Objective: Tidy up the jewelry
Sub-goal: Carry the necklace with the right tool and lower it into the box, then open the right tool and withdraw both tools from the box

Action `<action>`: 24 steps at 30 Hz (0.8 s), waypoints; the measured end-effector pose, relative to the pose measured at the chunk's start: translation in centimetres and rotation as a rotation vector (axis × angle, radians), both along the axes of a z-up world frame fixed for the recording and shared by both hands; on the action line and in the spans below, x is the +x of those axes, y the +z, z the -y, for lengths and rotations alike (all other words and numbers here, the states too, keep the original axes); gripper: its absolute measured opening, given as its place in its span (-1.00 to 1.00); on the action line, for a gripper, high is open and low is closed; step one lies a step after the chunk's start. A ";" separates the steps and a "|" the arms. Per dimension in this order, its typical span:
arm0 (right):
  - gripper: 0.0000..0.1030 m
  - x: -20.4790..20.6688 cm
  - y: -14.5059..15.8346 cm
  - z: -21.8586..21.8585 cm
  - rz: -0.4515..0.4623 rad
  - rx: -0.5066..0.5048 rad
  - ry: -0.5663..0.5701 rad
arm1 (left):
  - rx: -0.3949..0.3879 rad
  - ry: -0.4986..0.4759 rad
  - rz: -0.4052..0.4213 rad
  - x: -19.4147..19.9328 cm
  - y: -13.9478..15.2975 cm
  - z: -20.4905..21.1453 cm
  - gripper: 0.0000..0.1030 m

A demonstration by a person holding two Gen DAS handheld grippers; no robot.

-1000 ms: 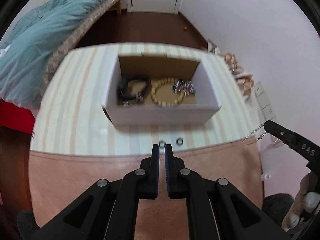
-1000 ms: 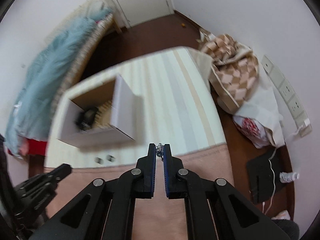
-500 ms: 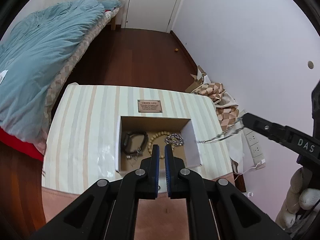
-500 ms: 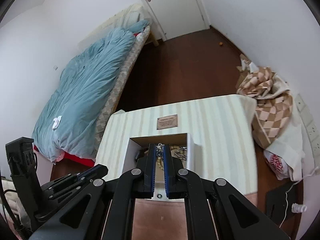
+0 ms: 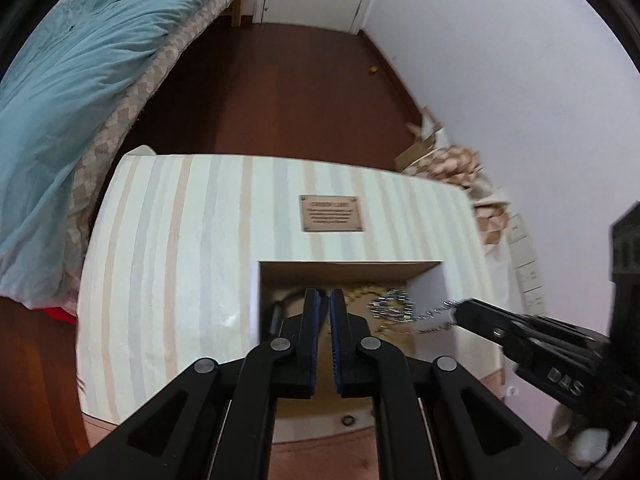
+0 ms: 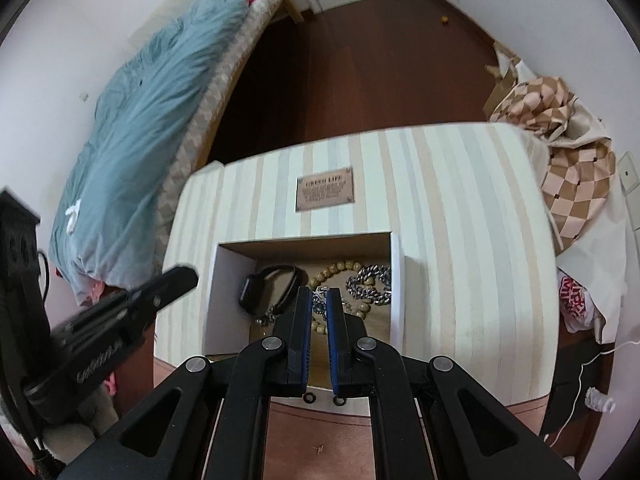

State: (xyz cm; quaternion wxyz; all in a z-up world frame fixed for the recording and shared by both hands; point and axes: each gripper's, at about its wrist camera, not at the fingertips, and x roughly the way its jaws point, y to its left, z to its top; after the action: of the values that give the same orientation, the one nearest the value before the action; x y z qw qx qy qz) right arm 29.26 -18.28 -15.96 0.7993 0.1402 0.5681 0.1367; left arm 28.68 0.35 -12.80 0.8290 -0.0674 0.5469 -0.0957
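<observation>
An open white cardboard box [image 6: 398, 280] [image 5: 434, 280] stands on the striped table. Inside lie a black watch [image 6: 268, 284], a wooden bead bracelet [image 6: 340, 270] and a chunky silver chain bracelet [image 6: 370, 284] [image 5: 390, 304]. My right gripper [image 6: 319, 298] is shut on a thin silver chain [image 6: 319, 304] and holds it over the box; in the left wrist view the chain [image 5: 434, 316] dangles from its tip. My left gripper [image 5: 323, 300] is shut and empty, above the box's left part. Two small rings [image 6: 309, 398] [image 5: 348, 420] lie on the pink mat in front of the box.
The table wears a striped cloth [image 5: 180, 260] with a brown label [image 5: 331, 213]. A bed with a blue duvet [image 5: 60, 92] is on the left. Checkered cloth and bags [image 6: 572, 152] lie on the floor at the right.
Both grippers have risen and moved forward over the box. The right gripper has carried the thin chain from the table's right edge to above the box's inside.
</observation>
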 end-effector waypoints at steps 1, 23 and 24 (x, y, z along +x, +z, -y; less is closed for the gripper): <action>-0.84 0.3 -0.1 -0.1 -0.005 -0.007 0.005 | 0.023 0.000 -0.016 0.6 -0.5 0.1 -0.88; 0.78 -3.1 1.2 -1.5 0.088 -0.317 -0.011 | 0.204 0.081 0.040 -1.5 -0.3 -2.1 0.99; 0.81 -3.2 1.2 -1.3 0.092 -0.334 -0.019 | 0.220 0.083 0.054 -2.0 -0.1 -2.1 0.99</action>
State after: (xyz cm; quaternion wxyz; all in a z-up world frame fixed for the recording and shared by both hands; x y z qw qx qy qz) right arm 26.04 -16.94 -14.77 0.8380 0.0044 0.5443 0.0394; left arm 26.73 2.47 -12.93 0.8490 0.0039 0.5283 -0.0026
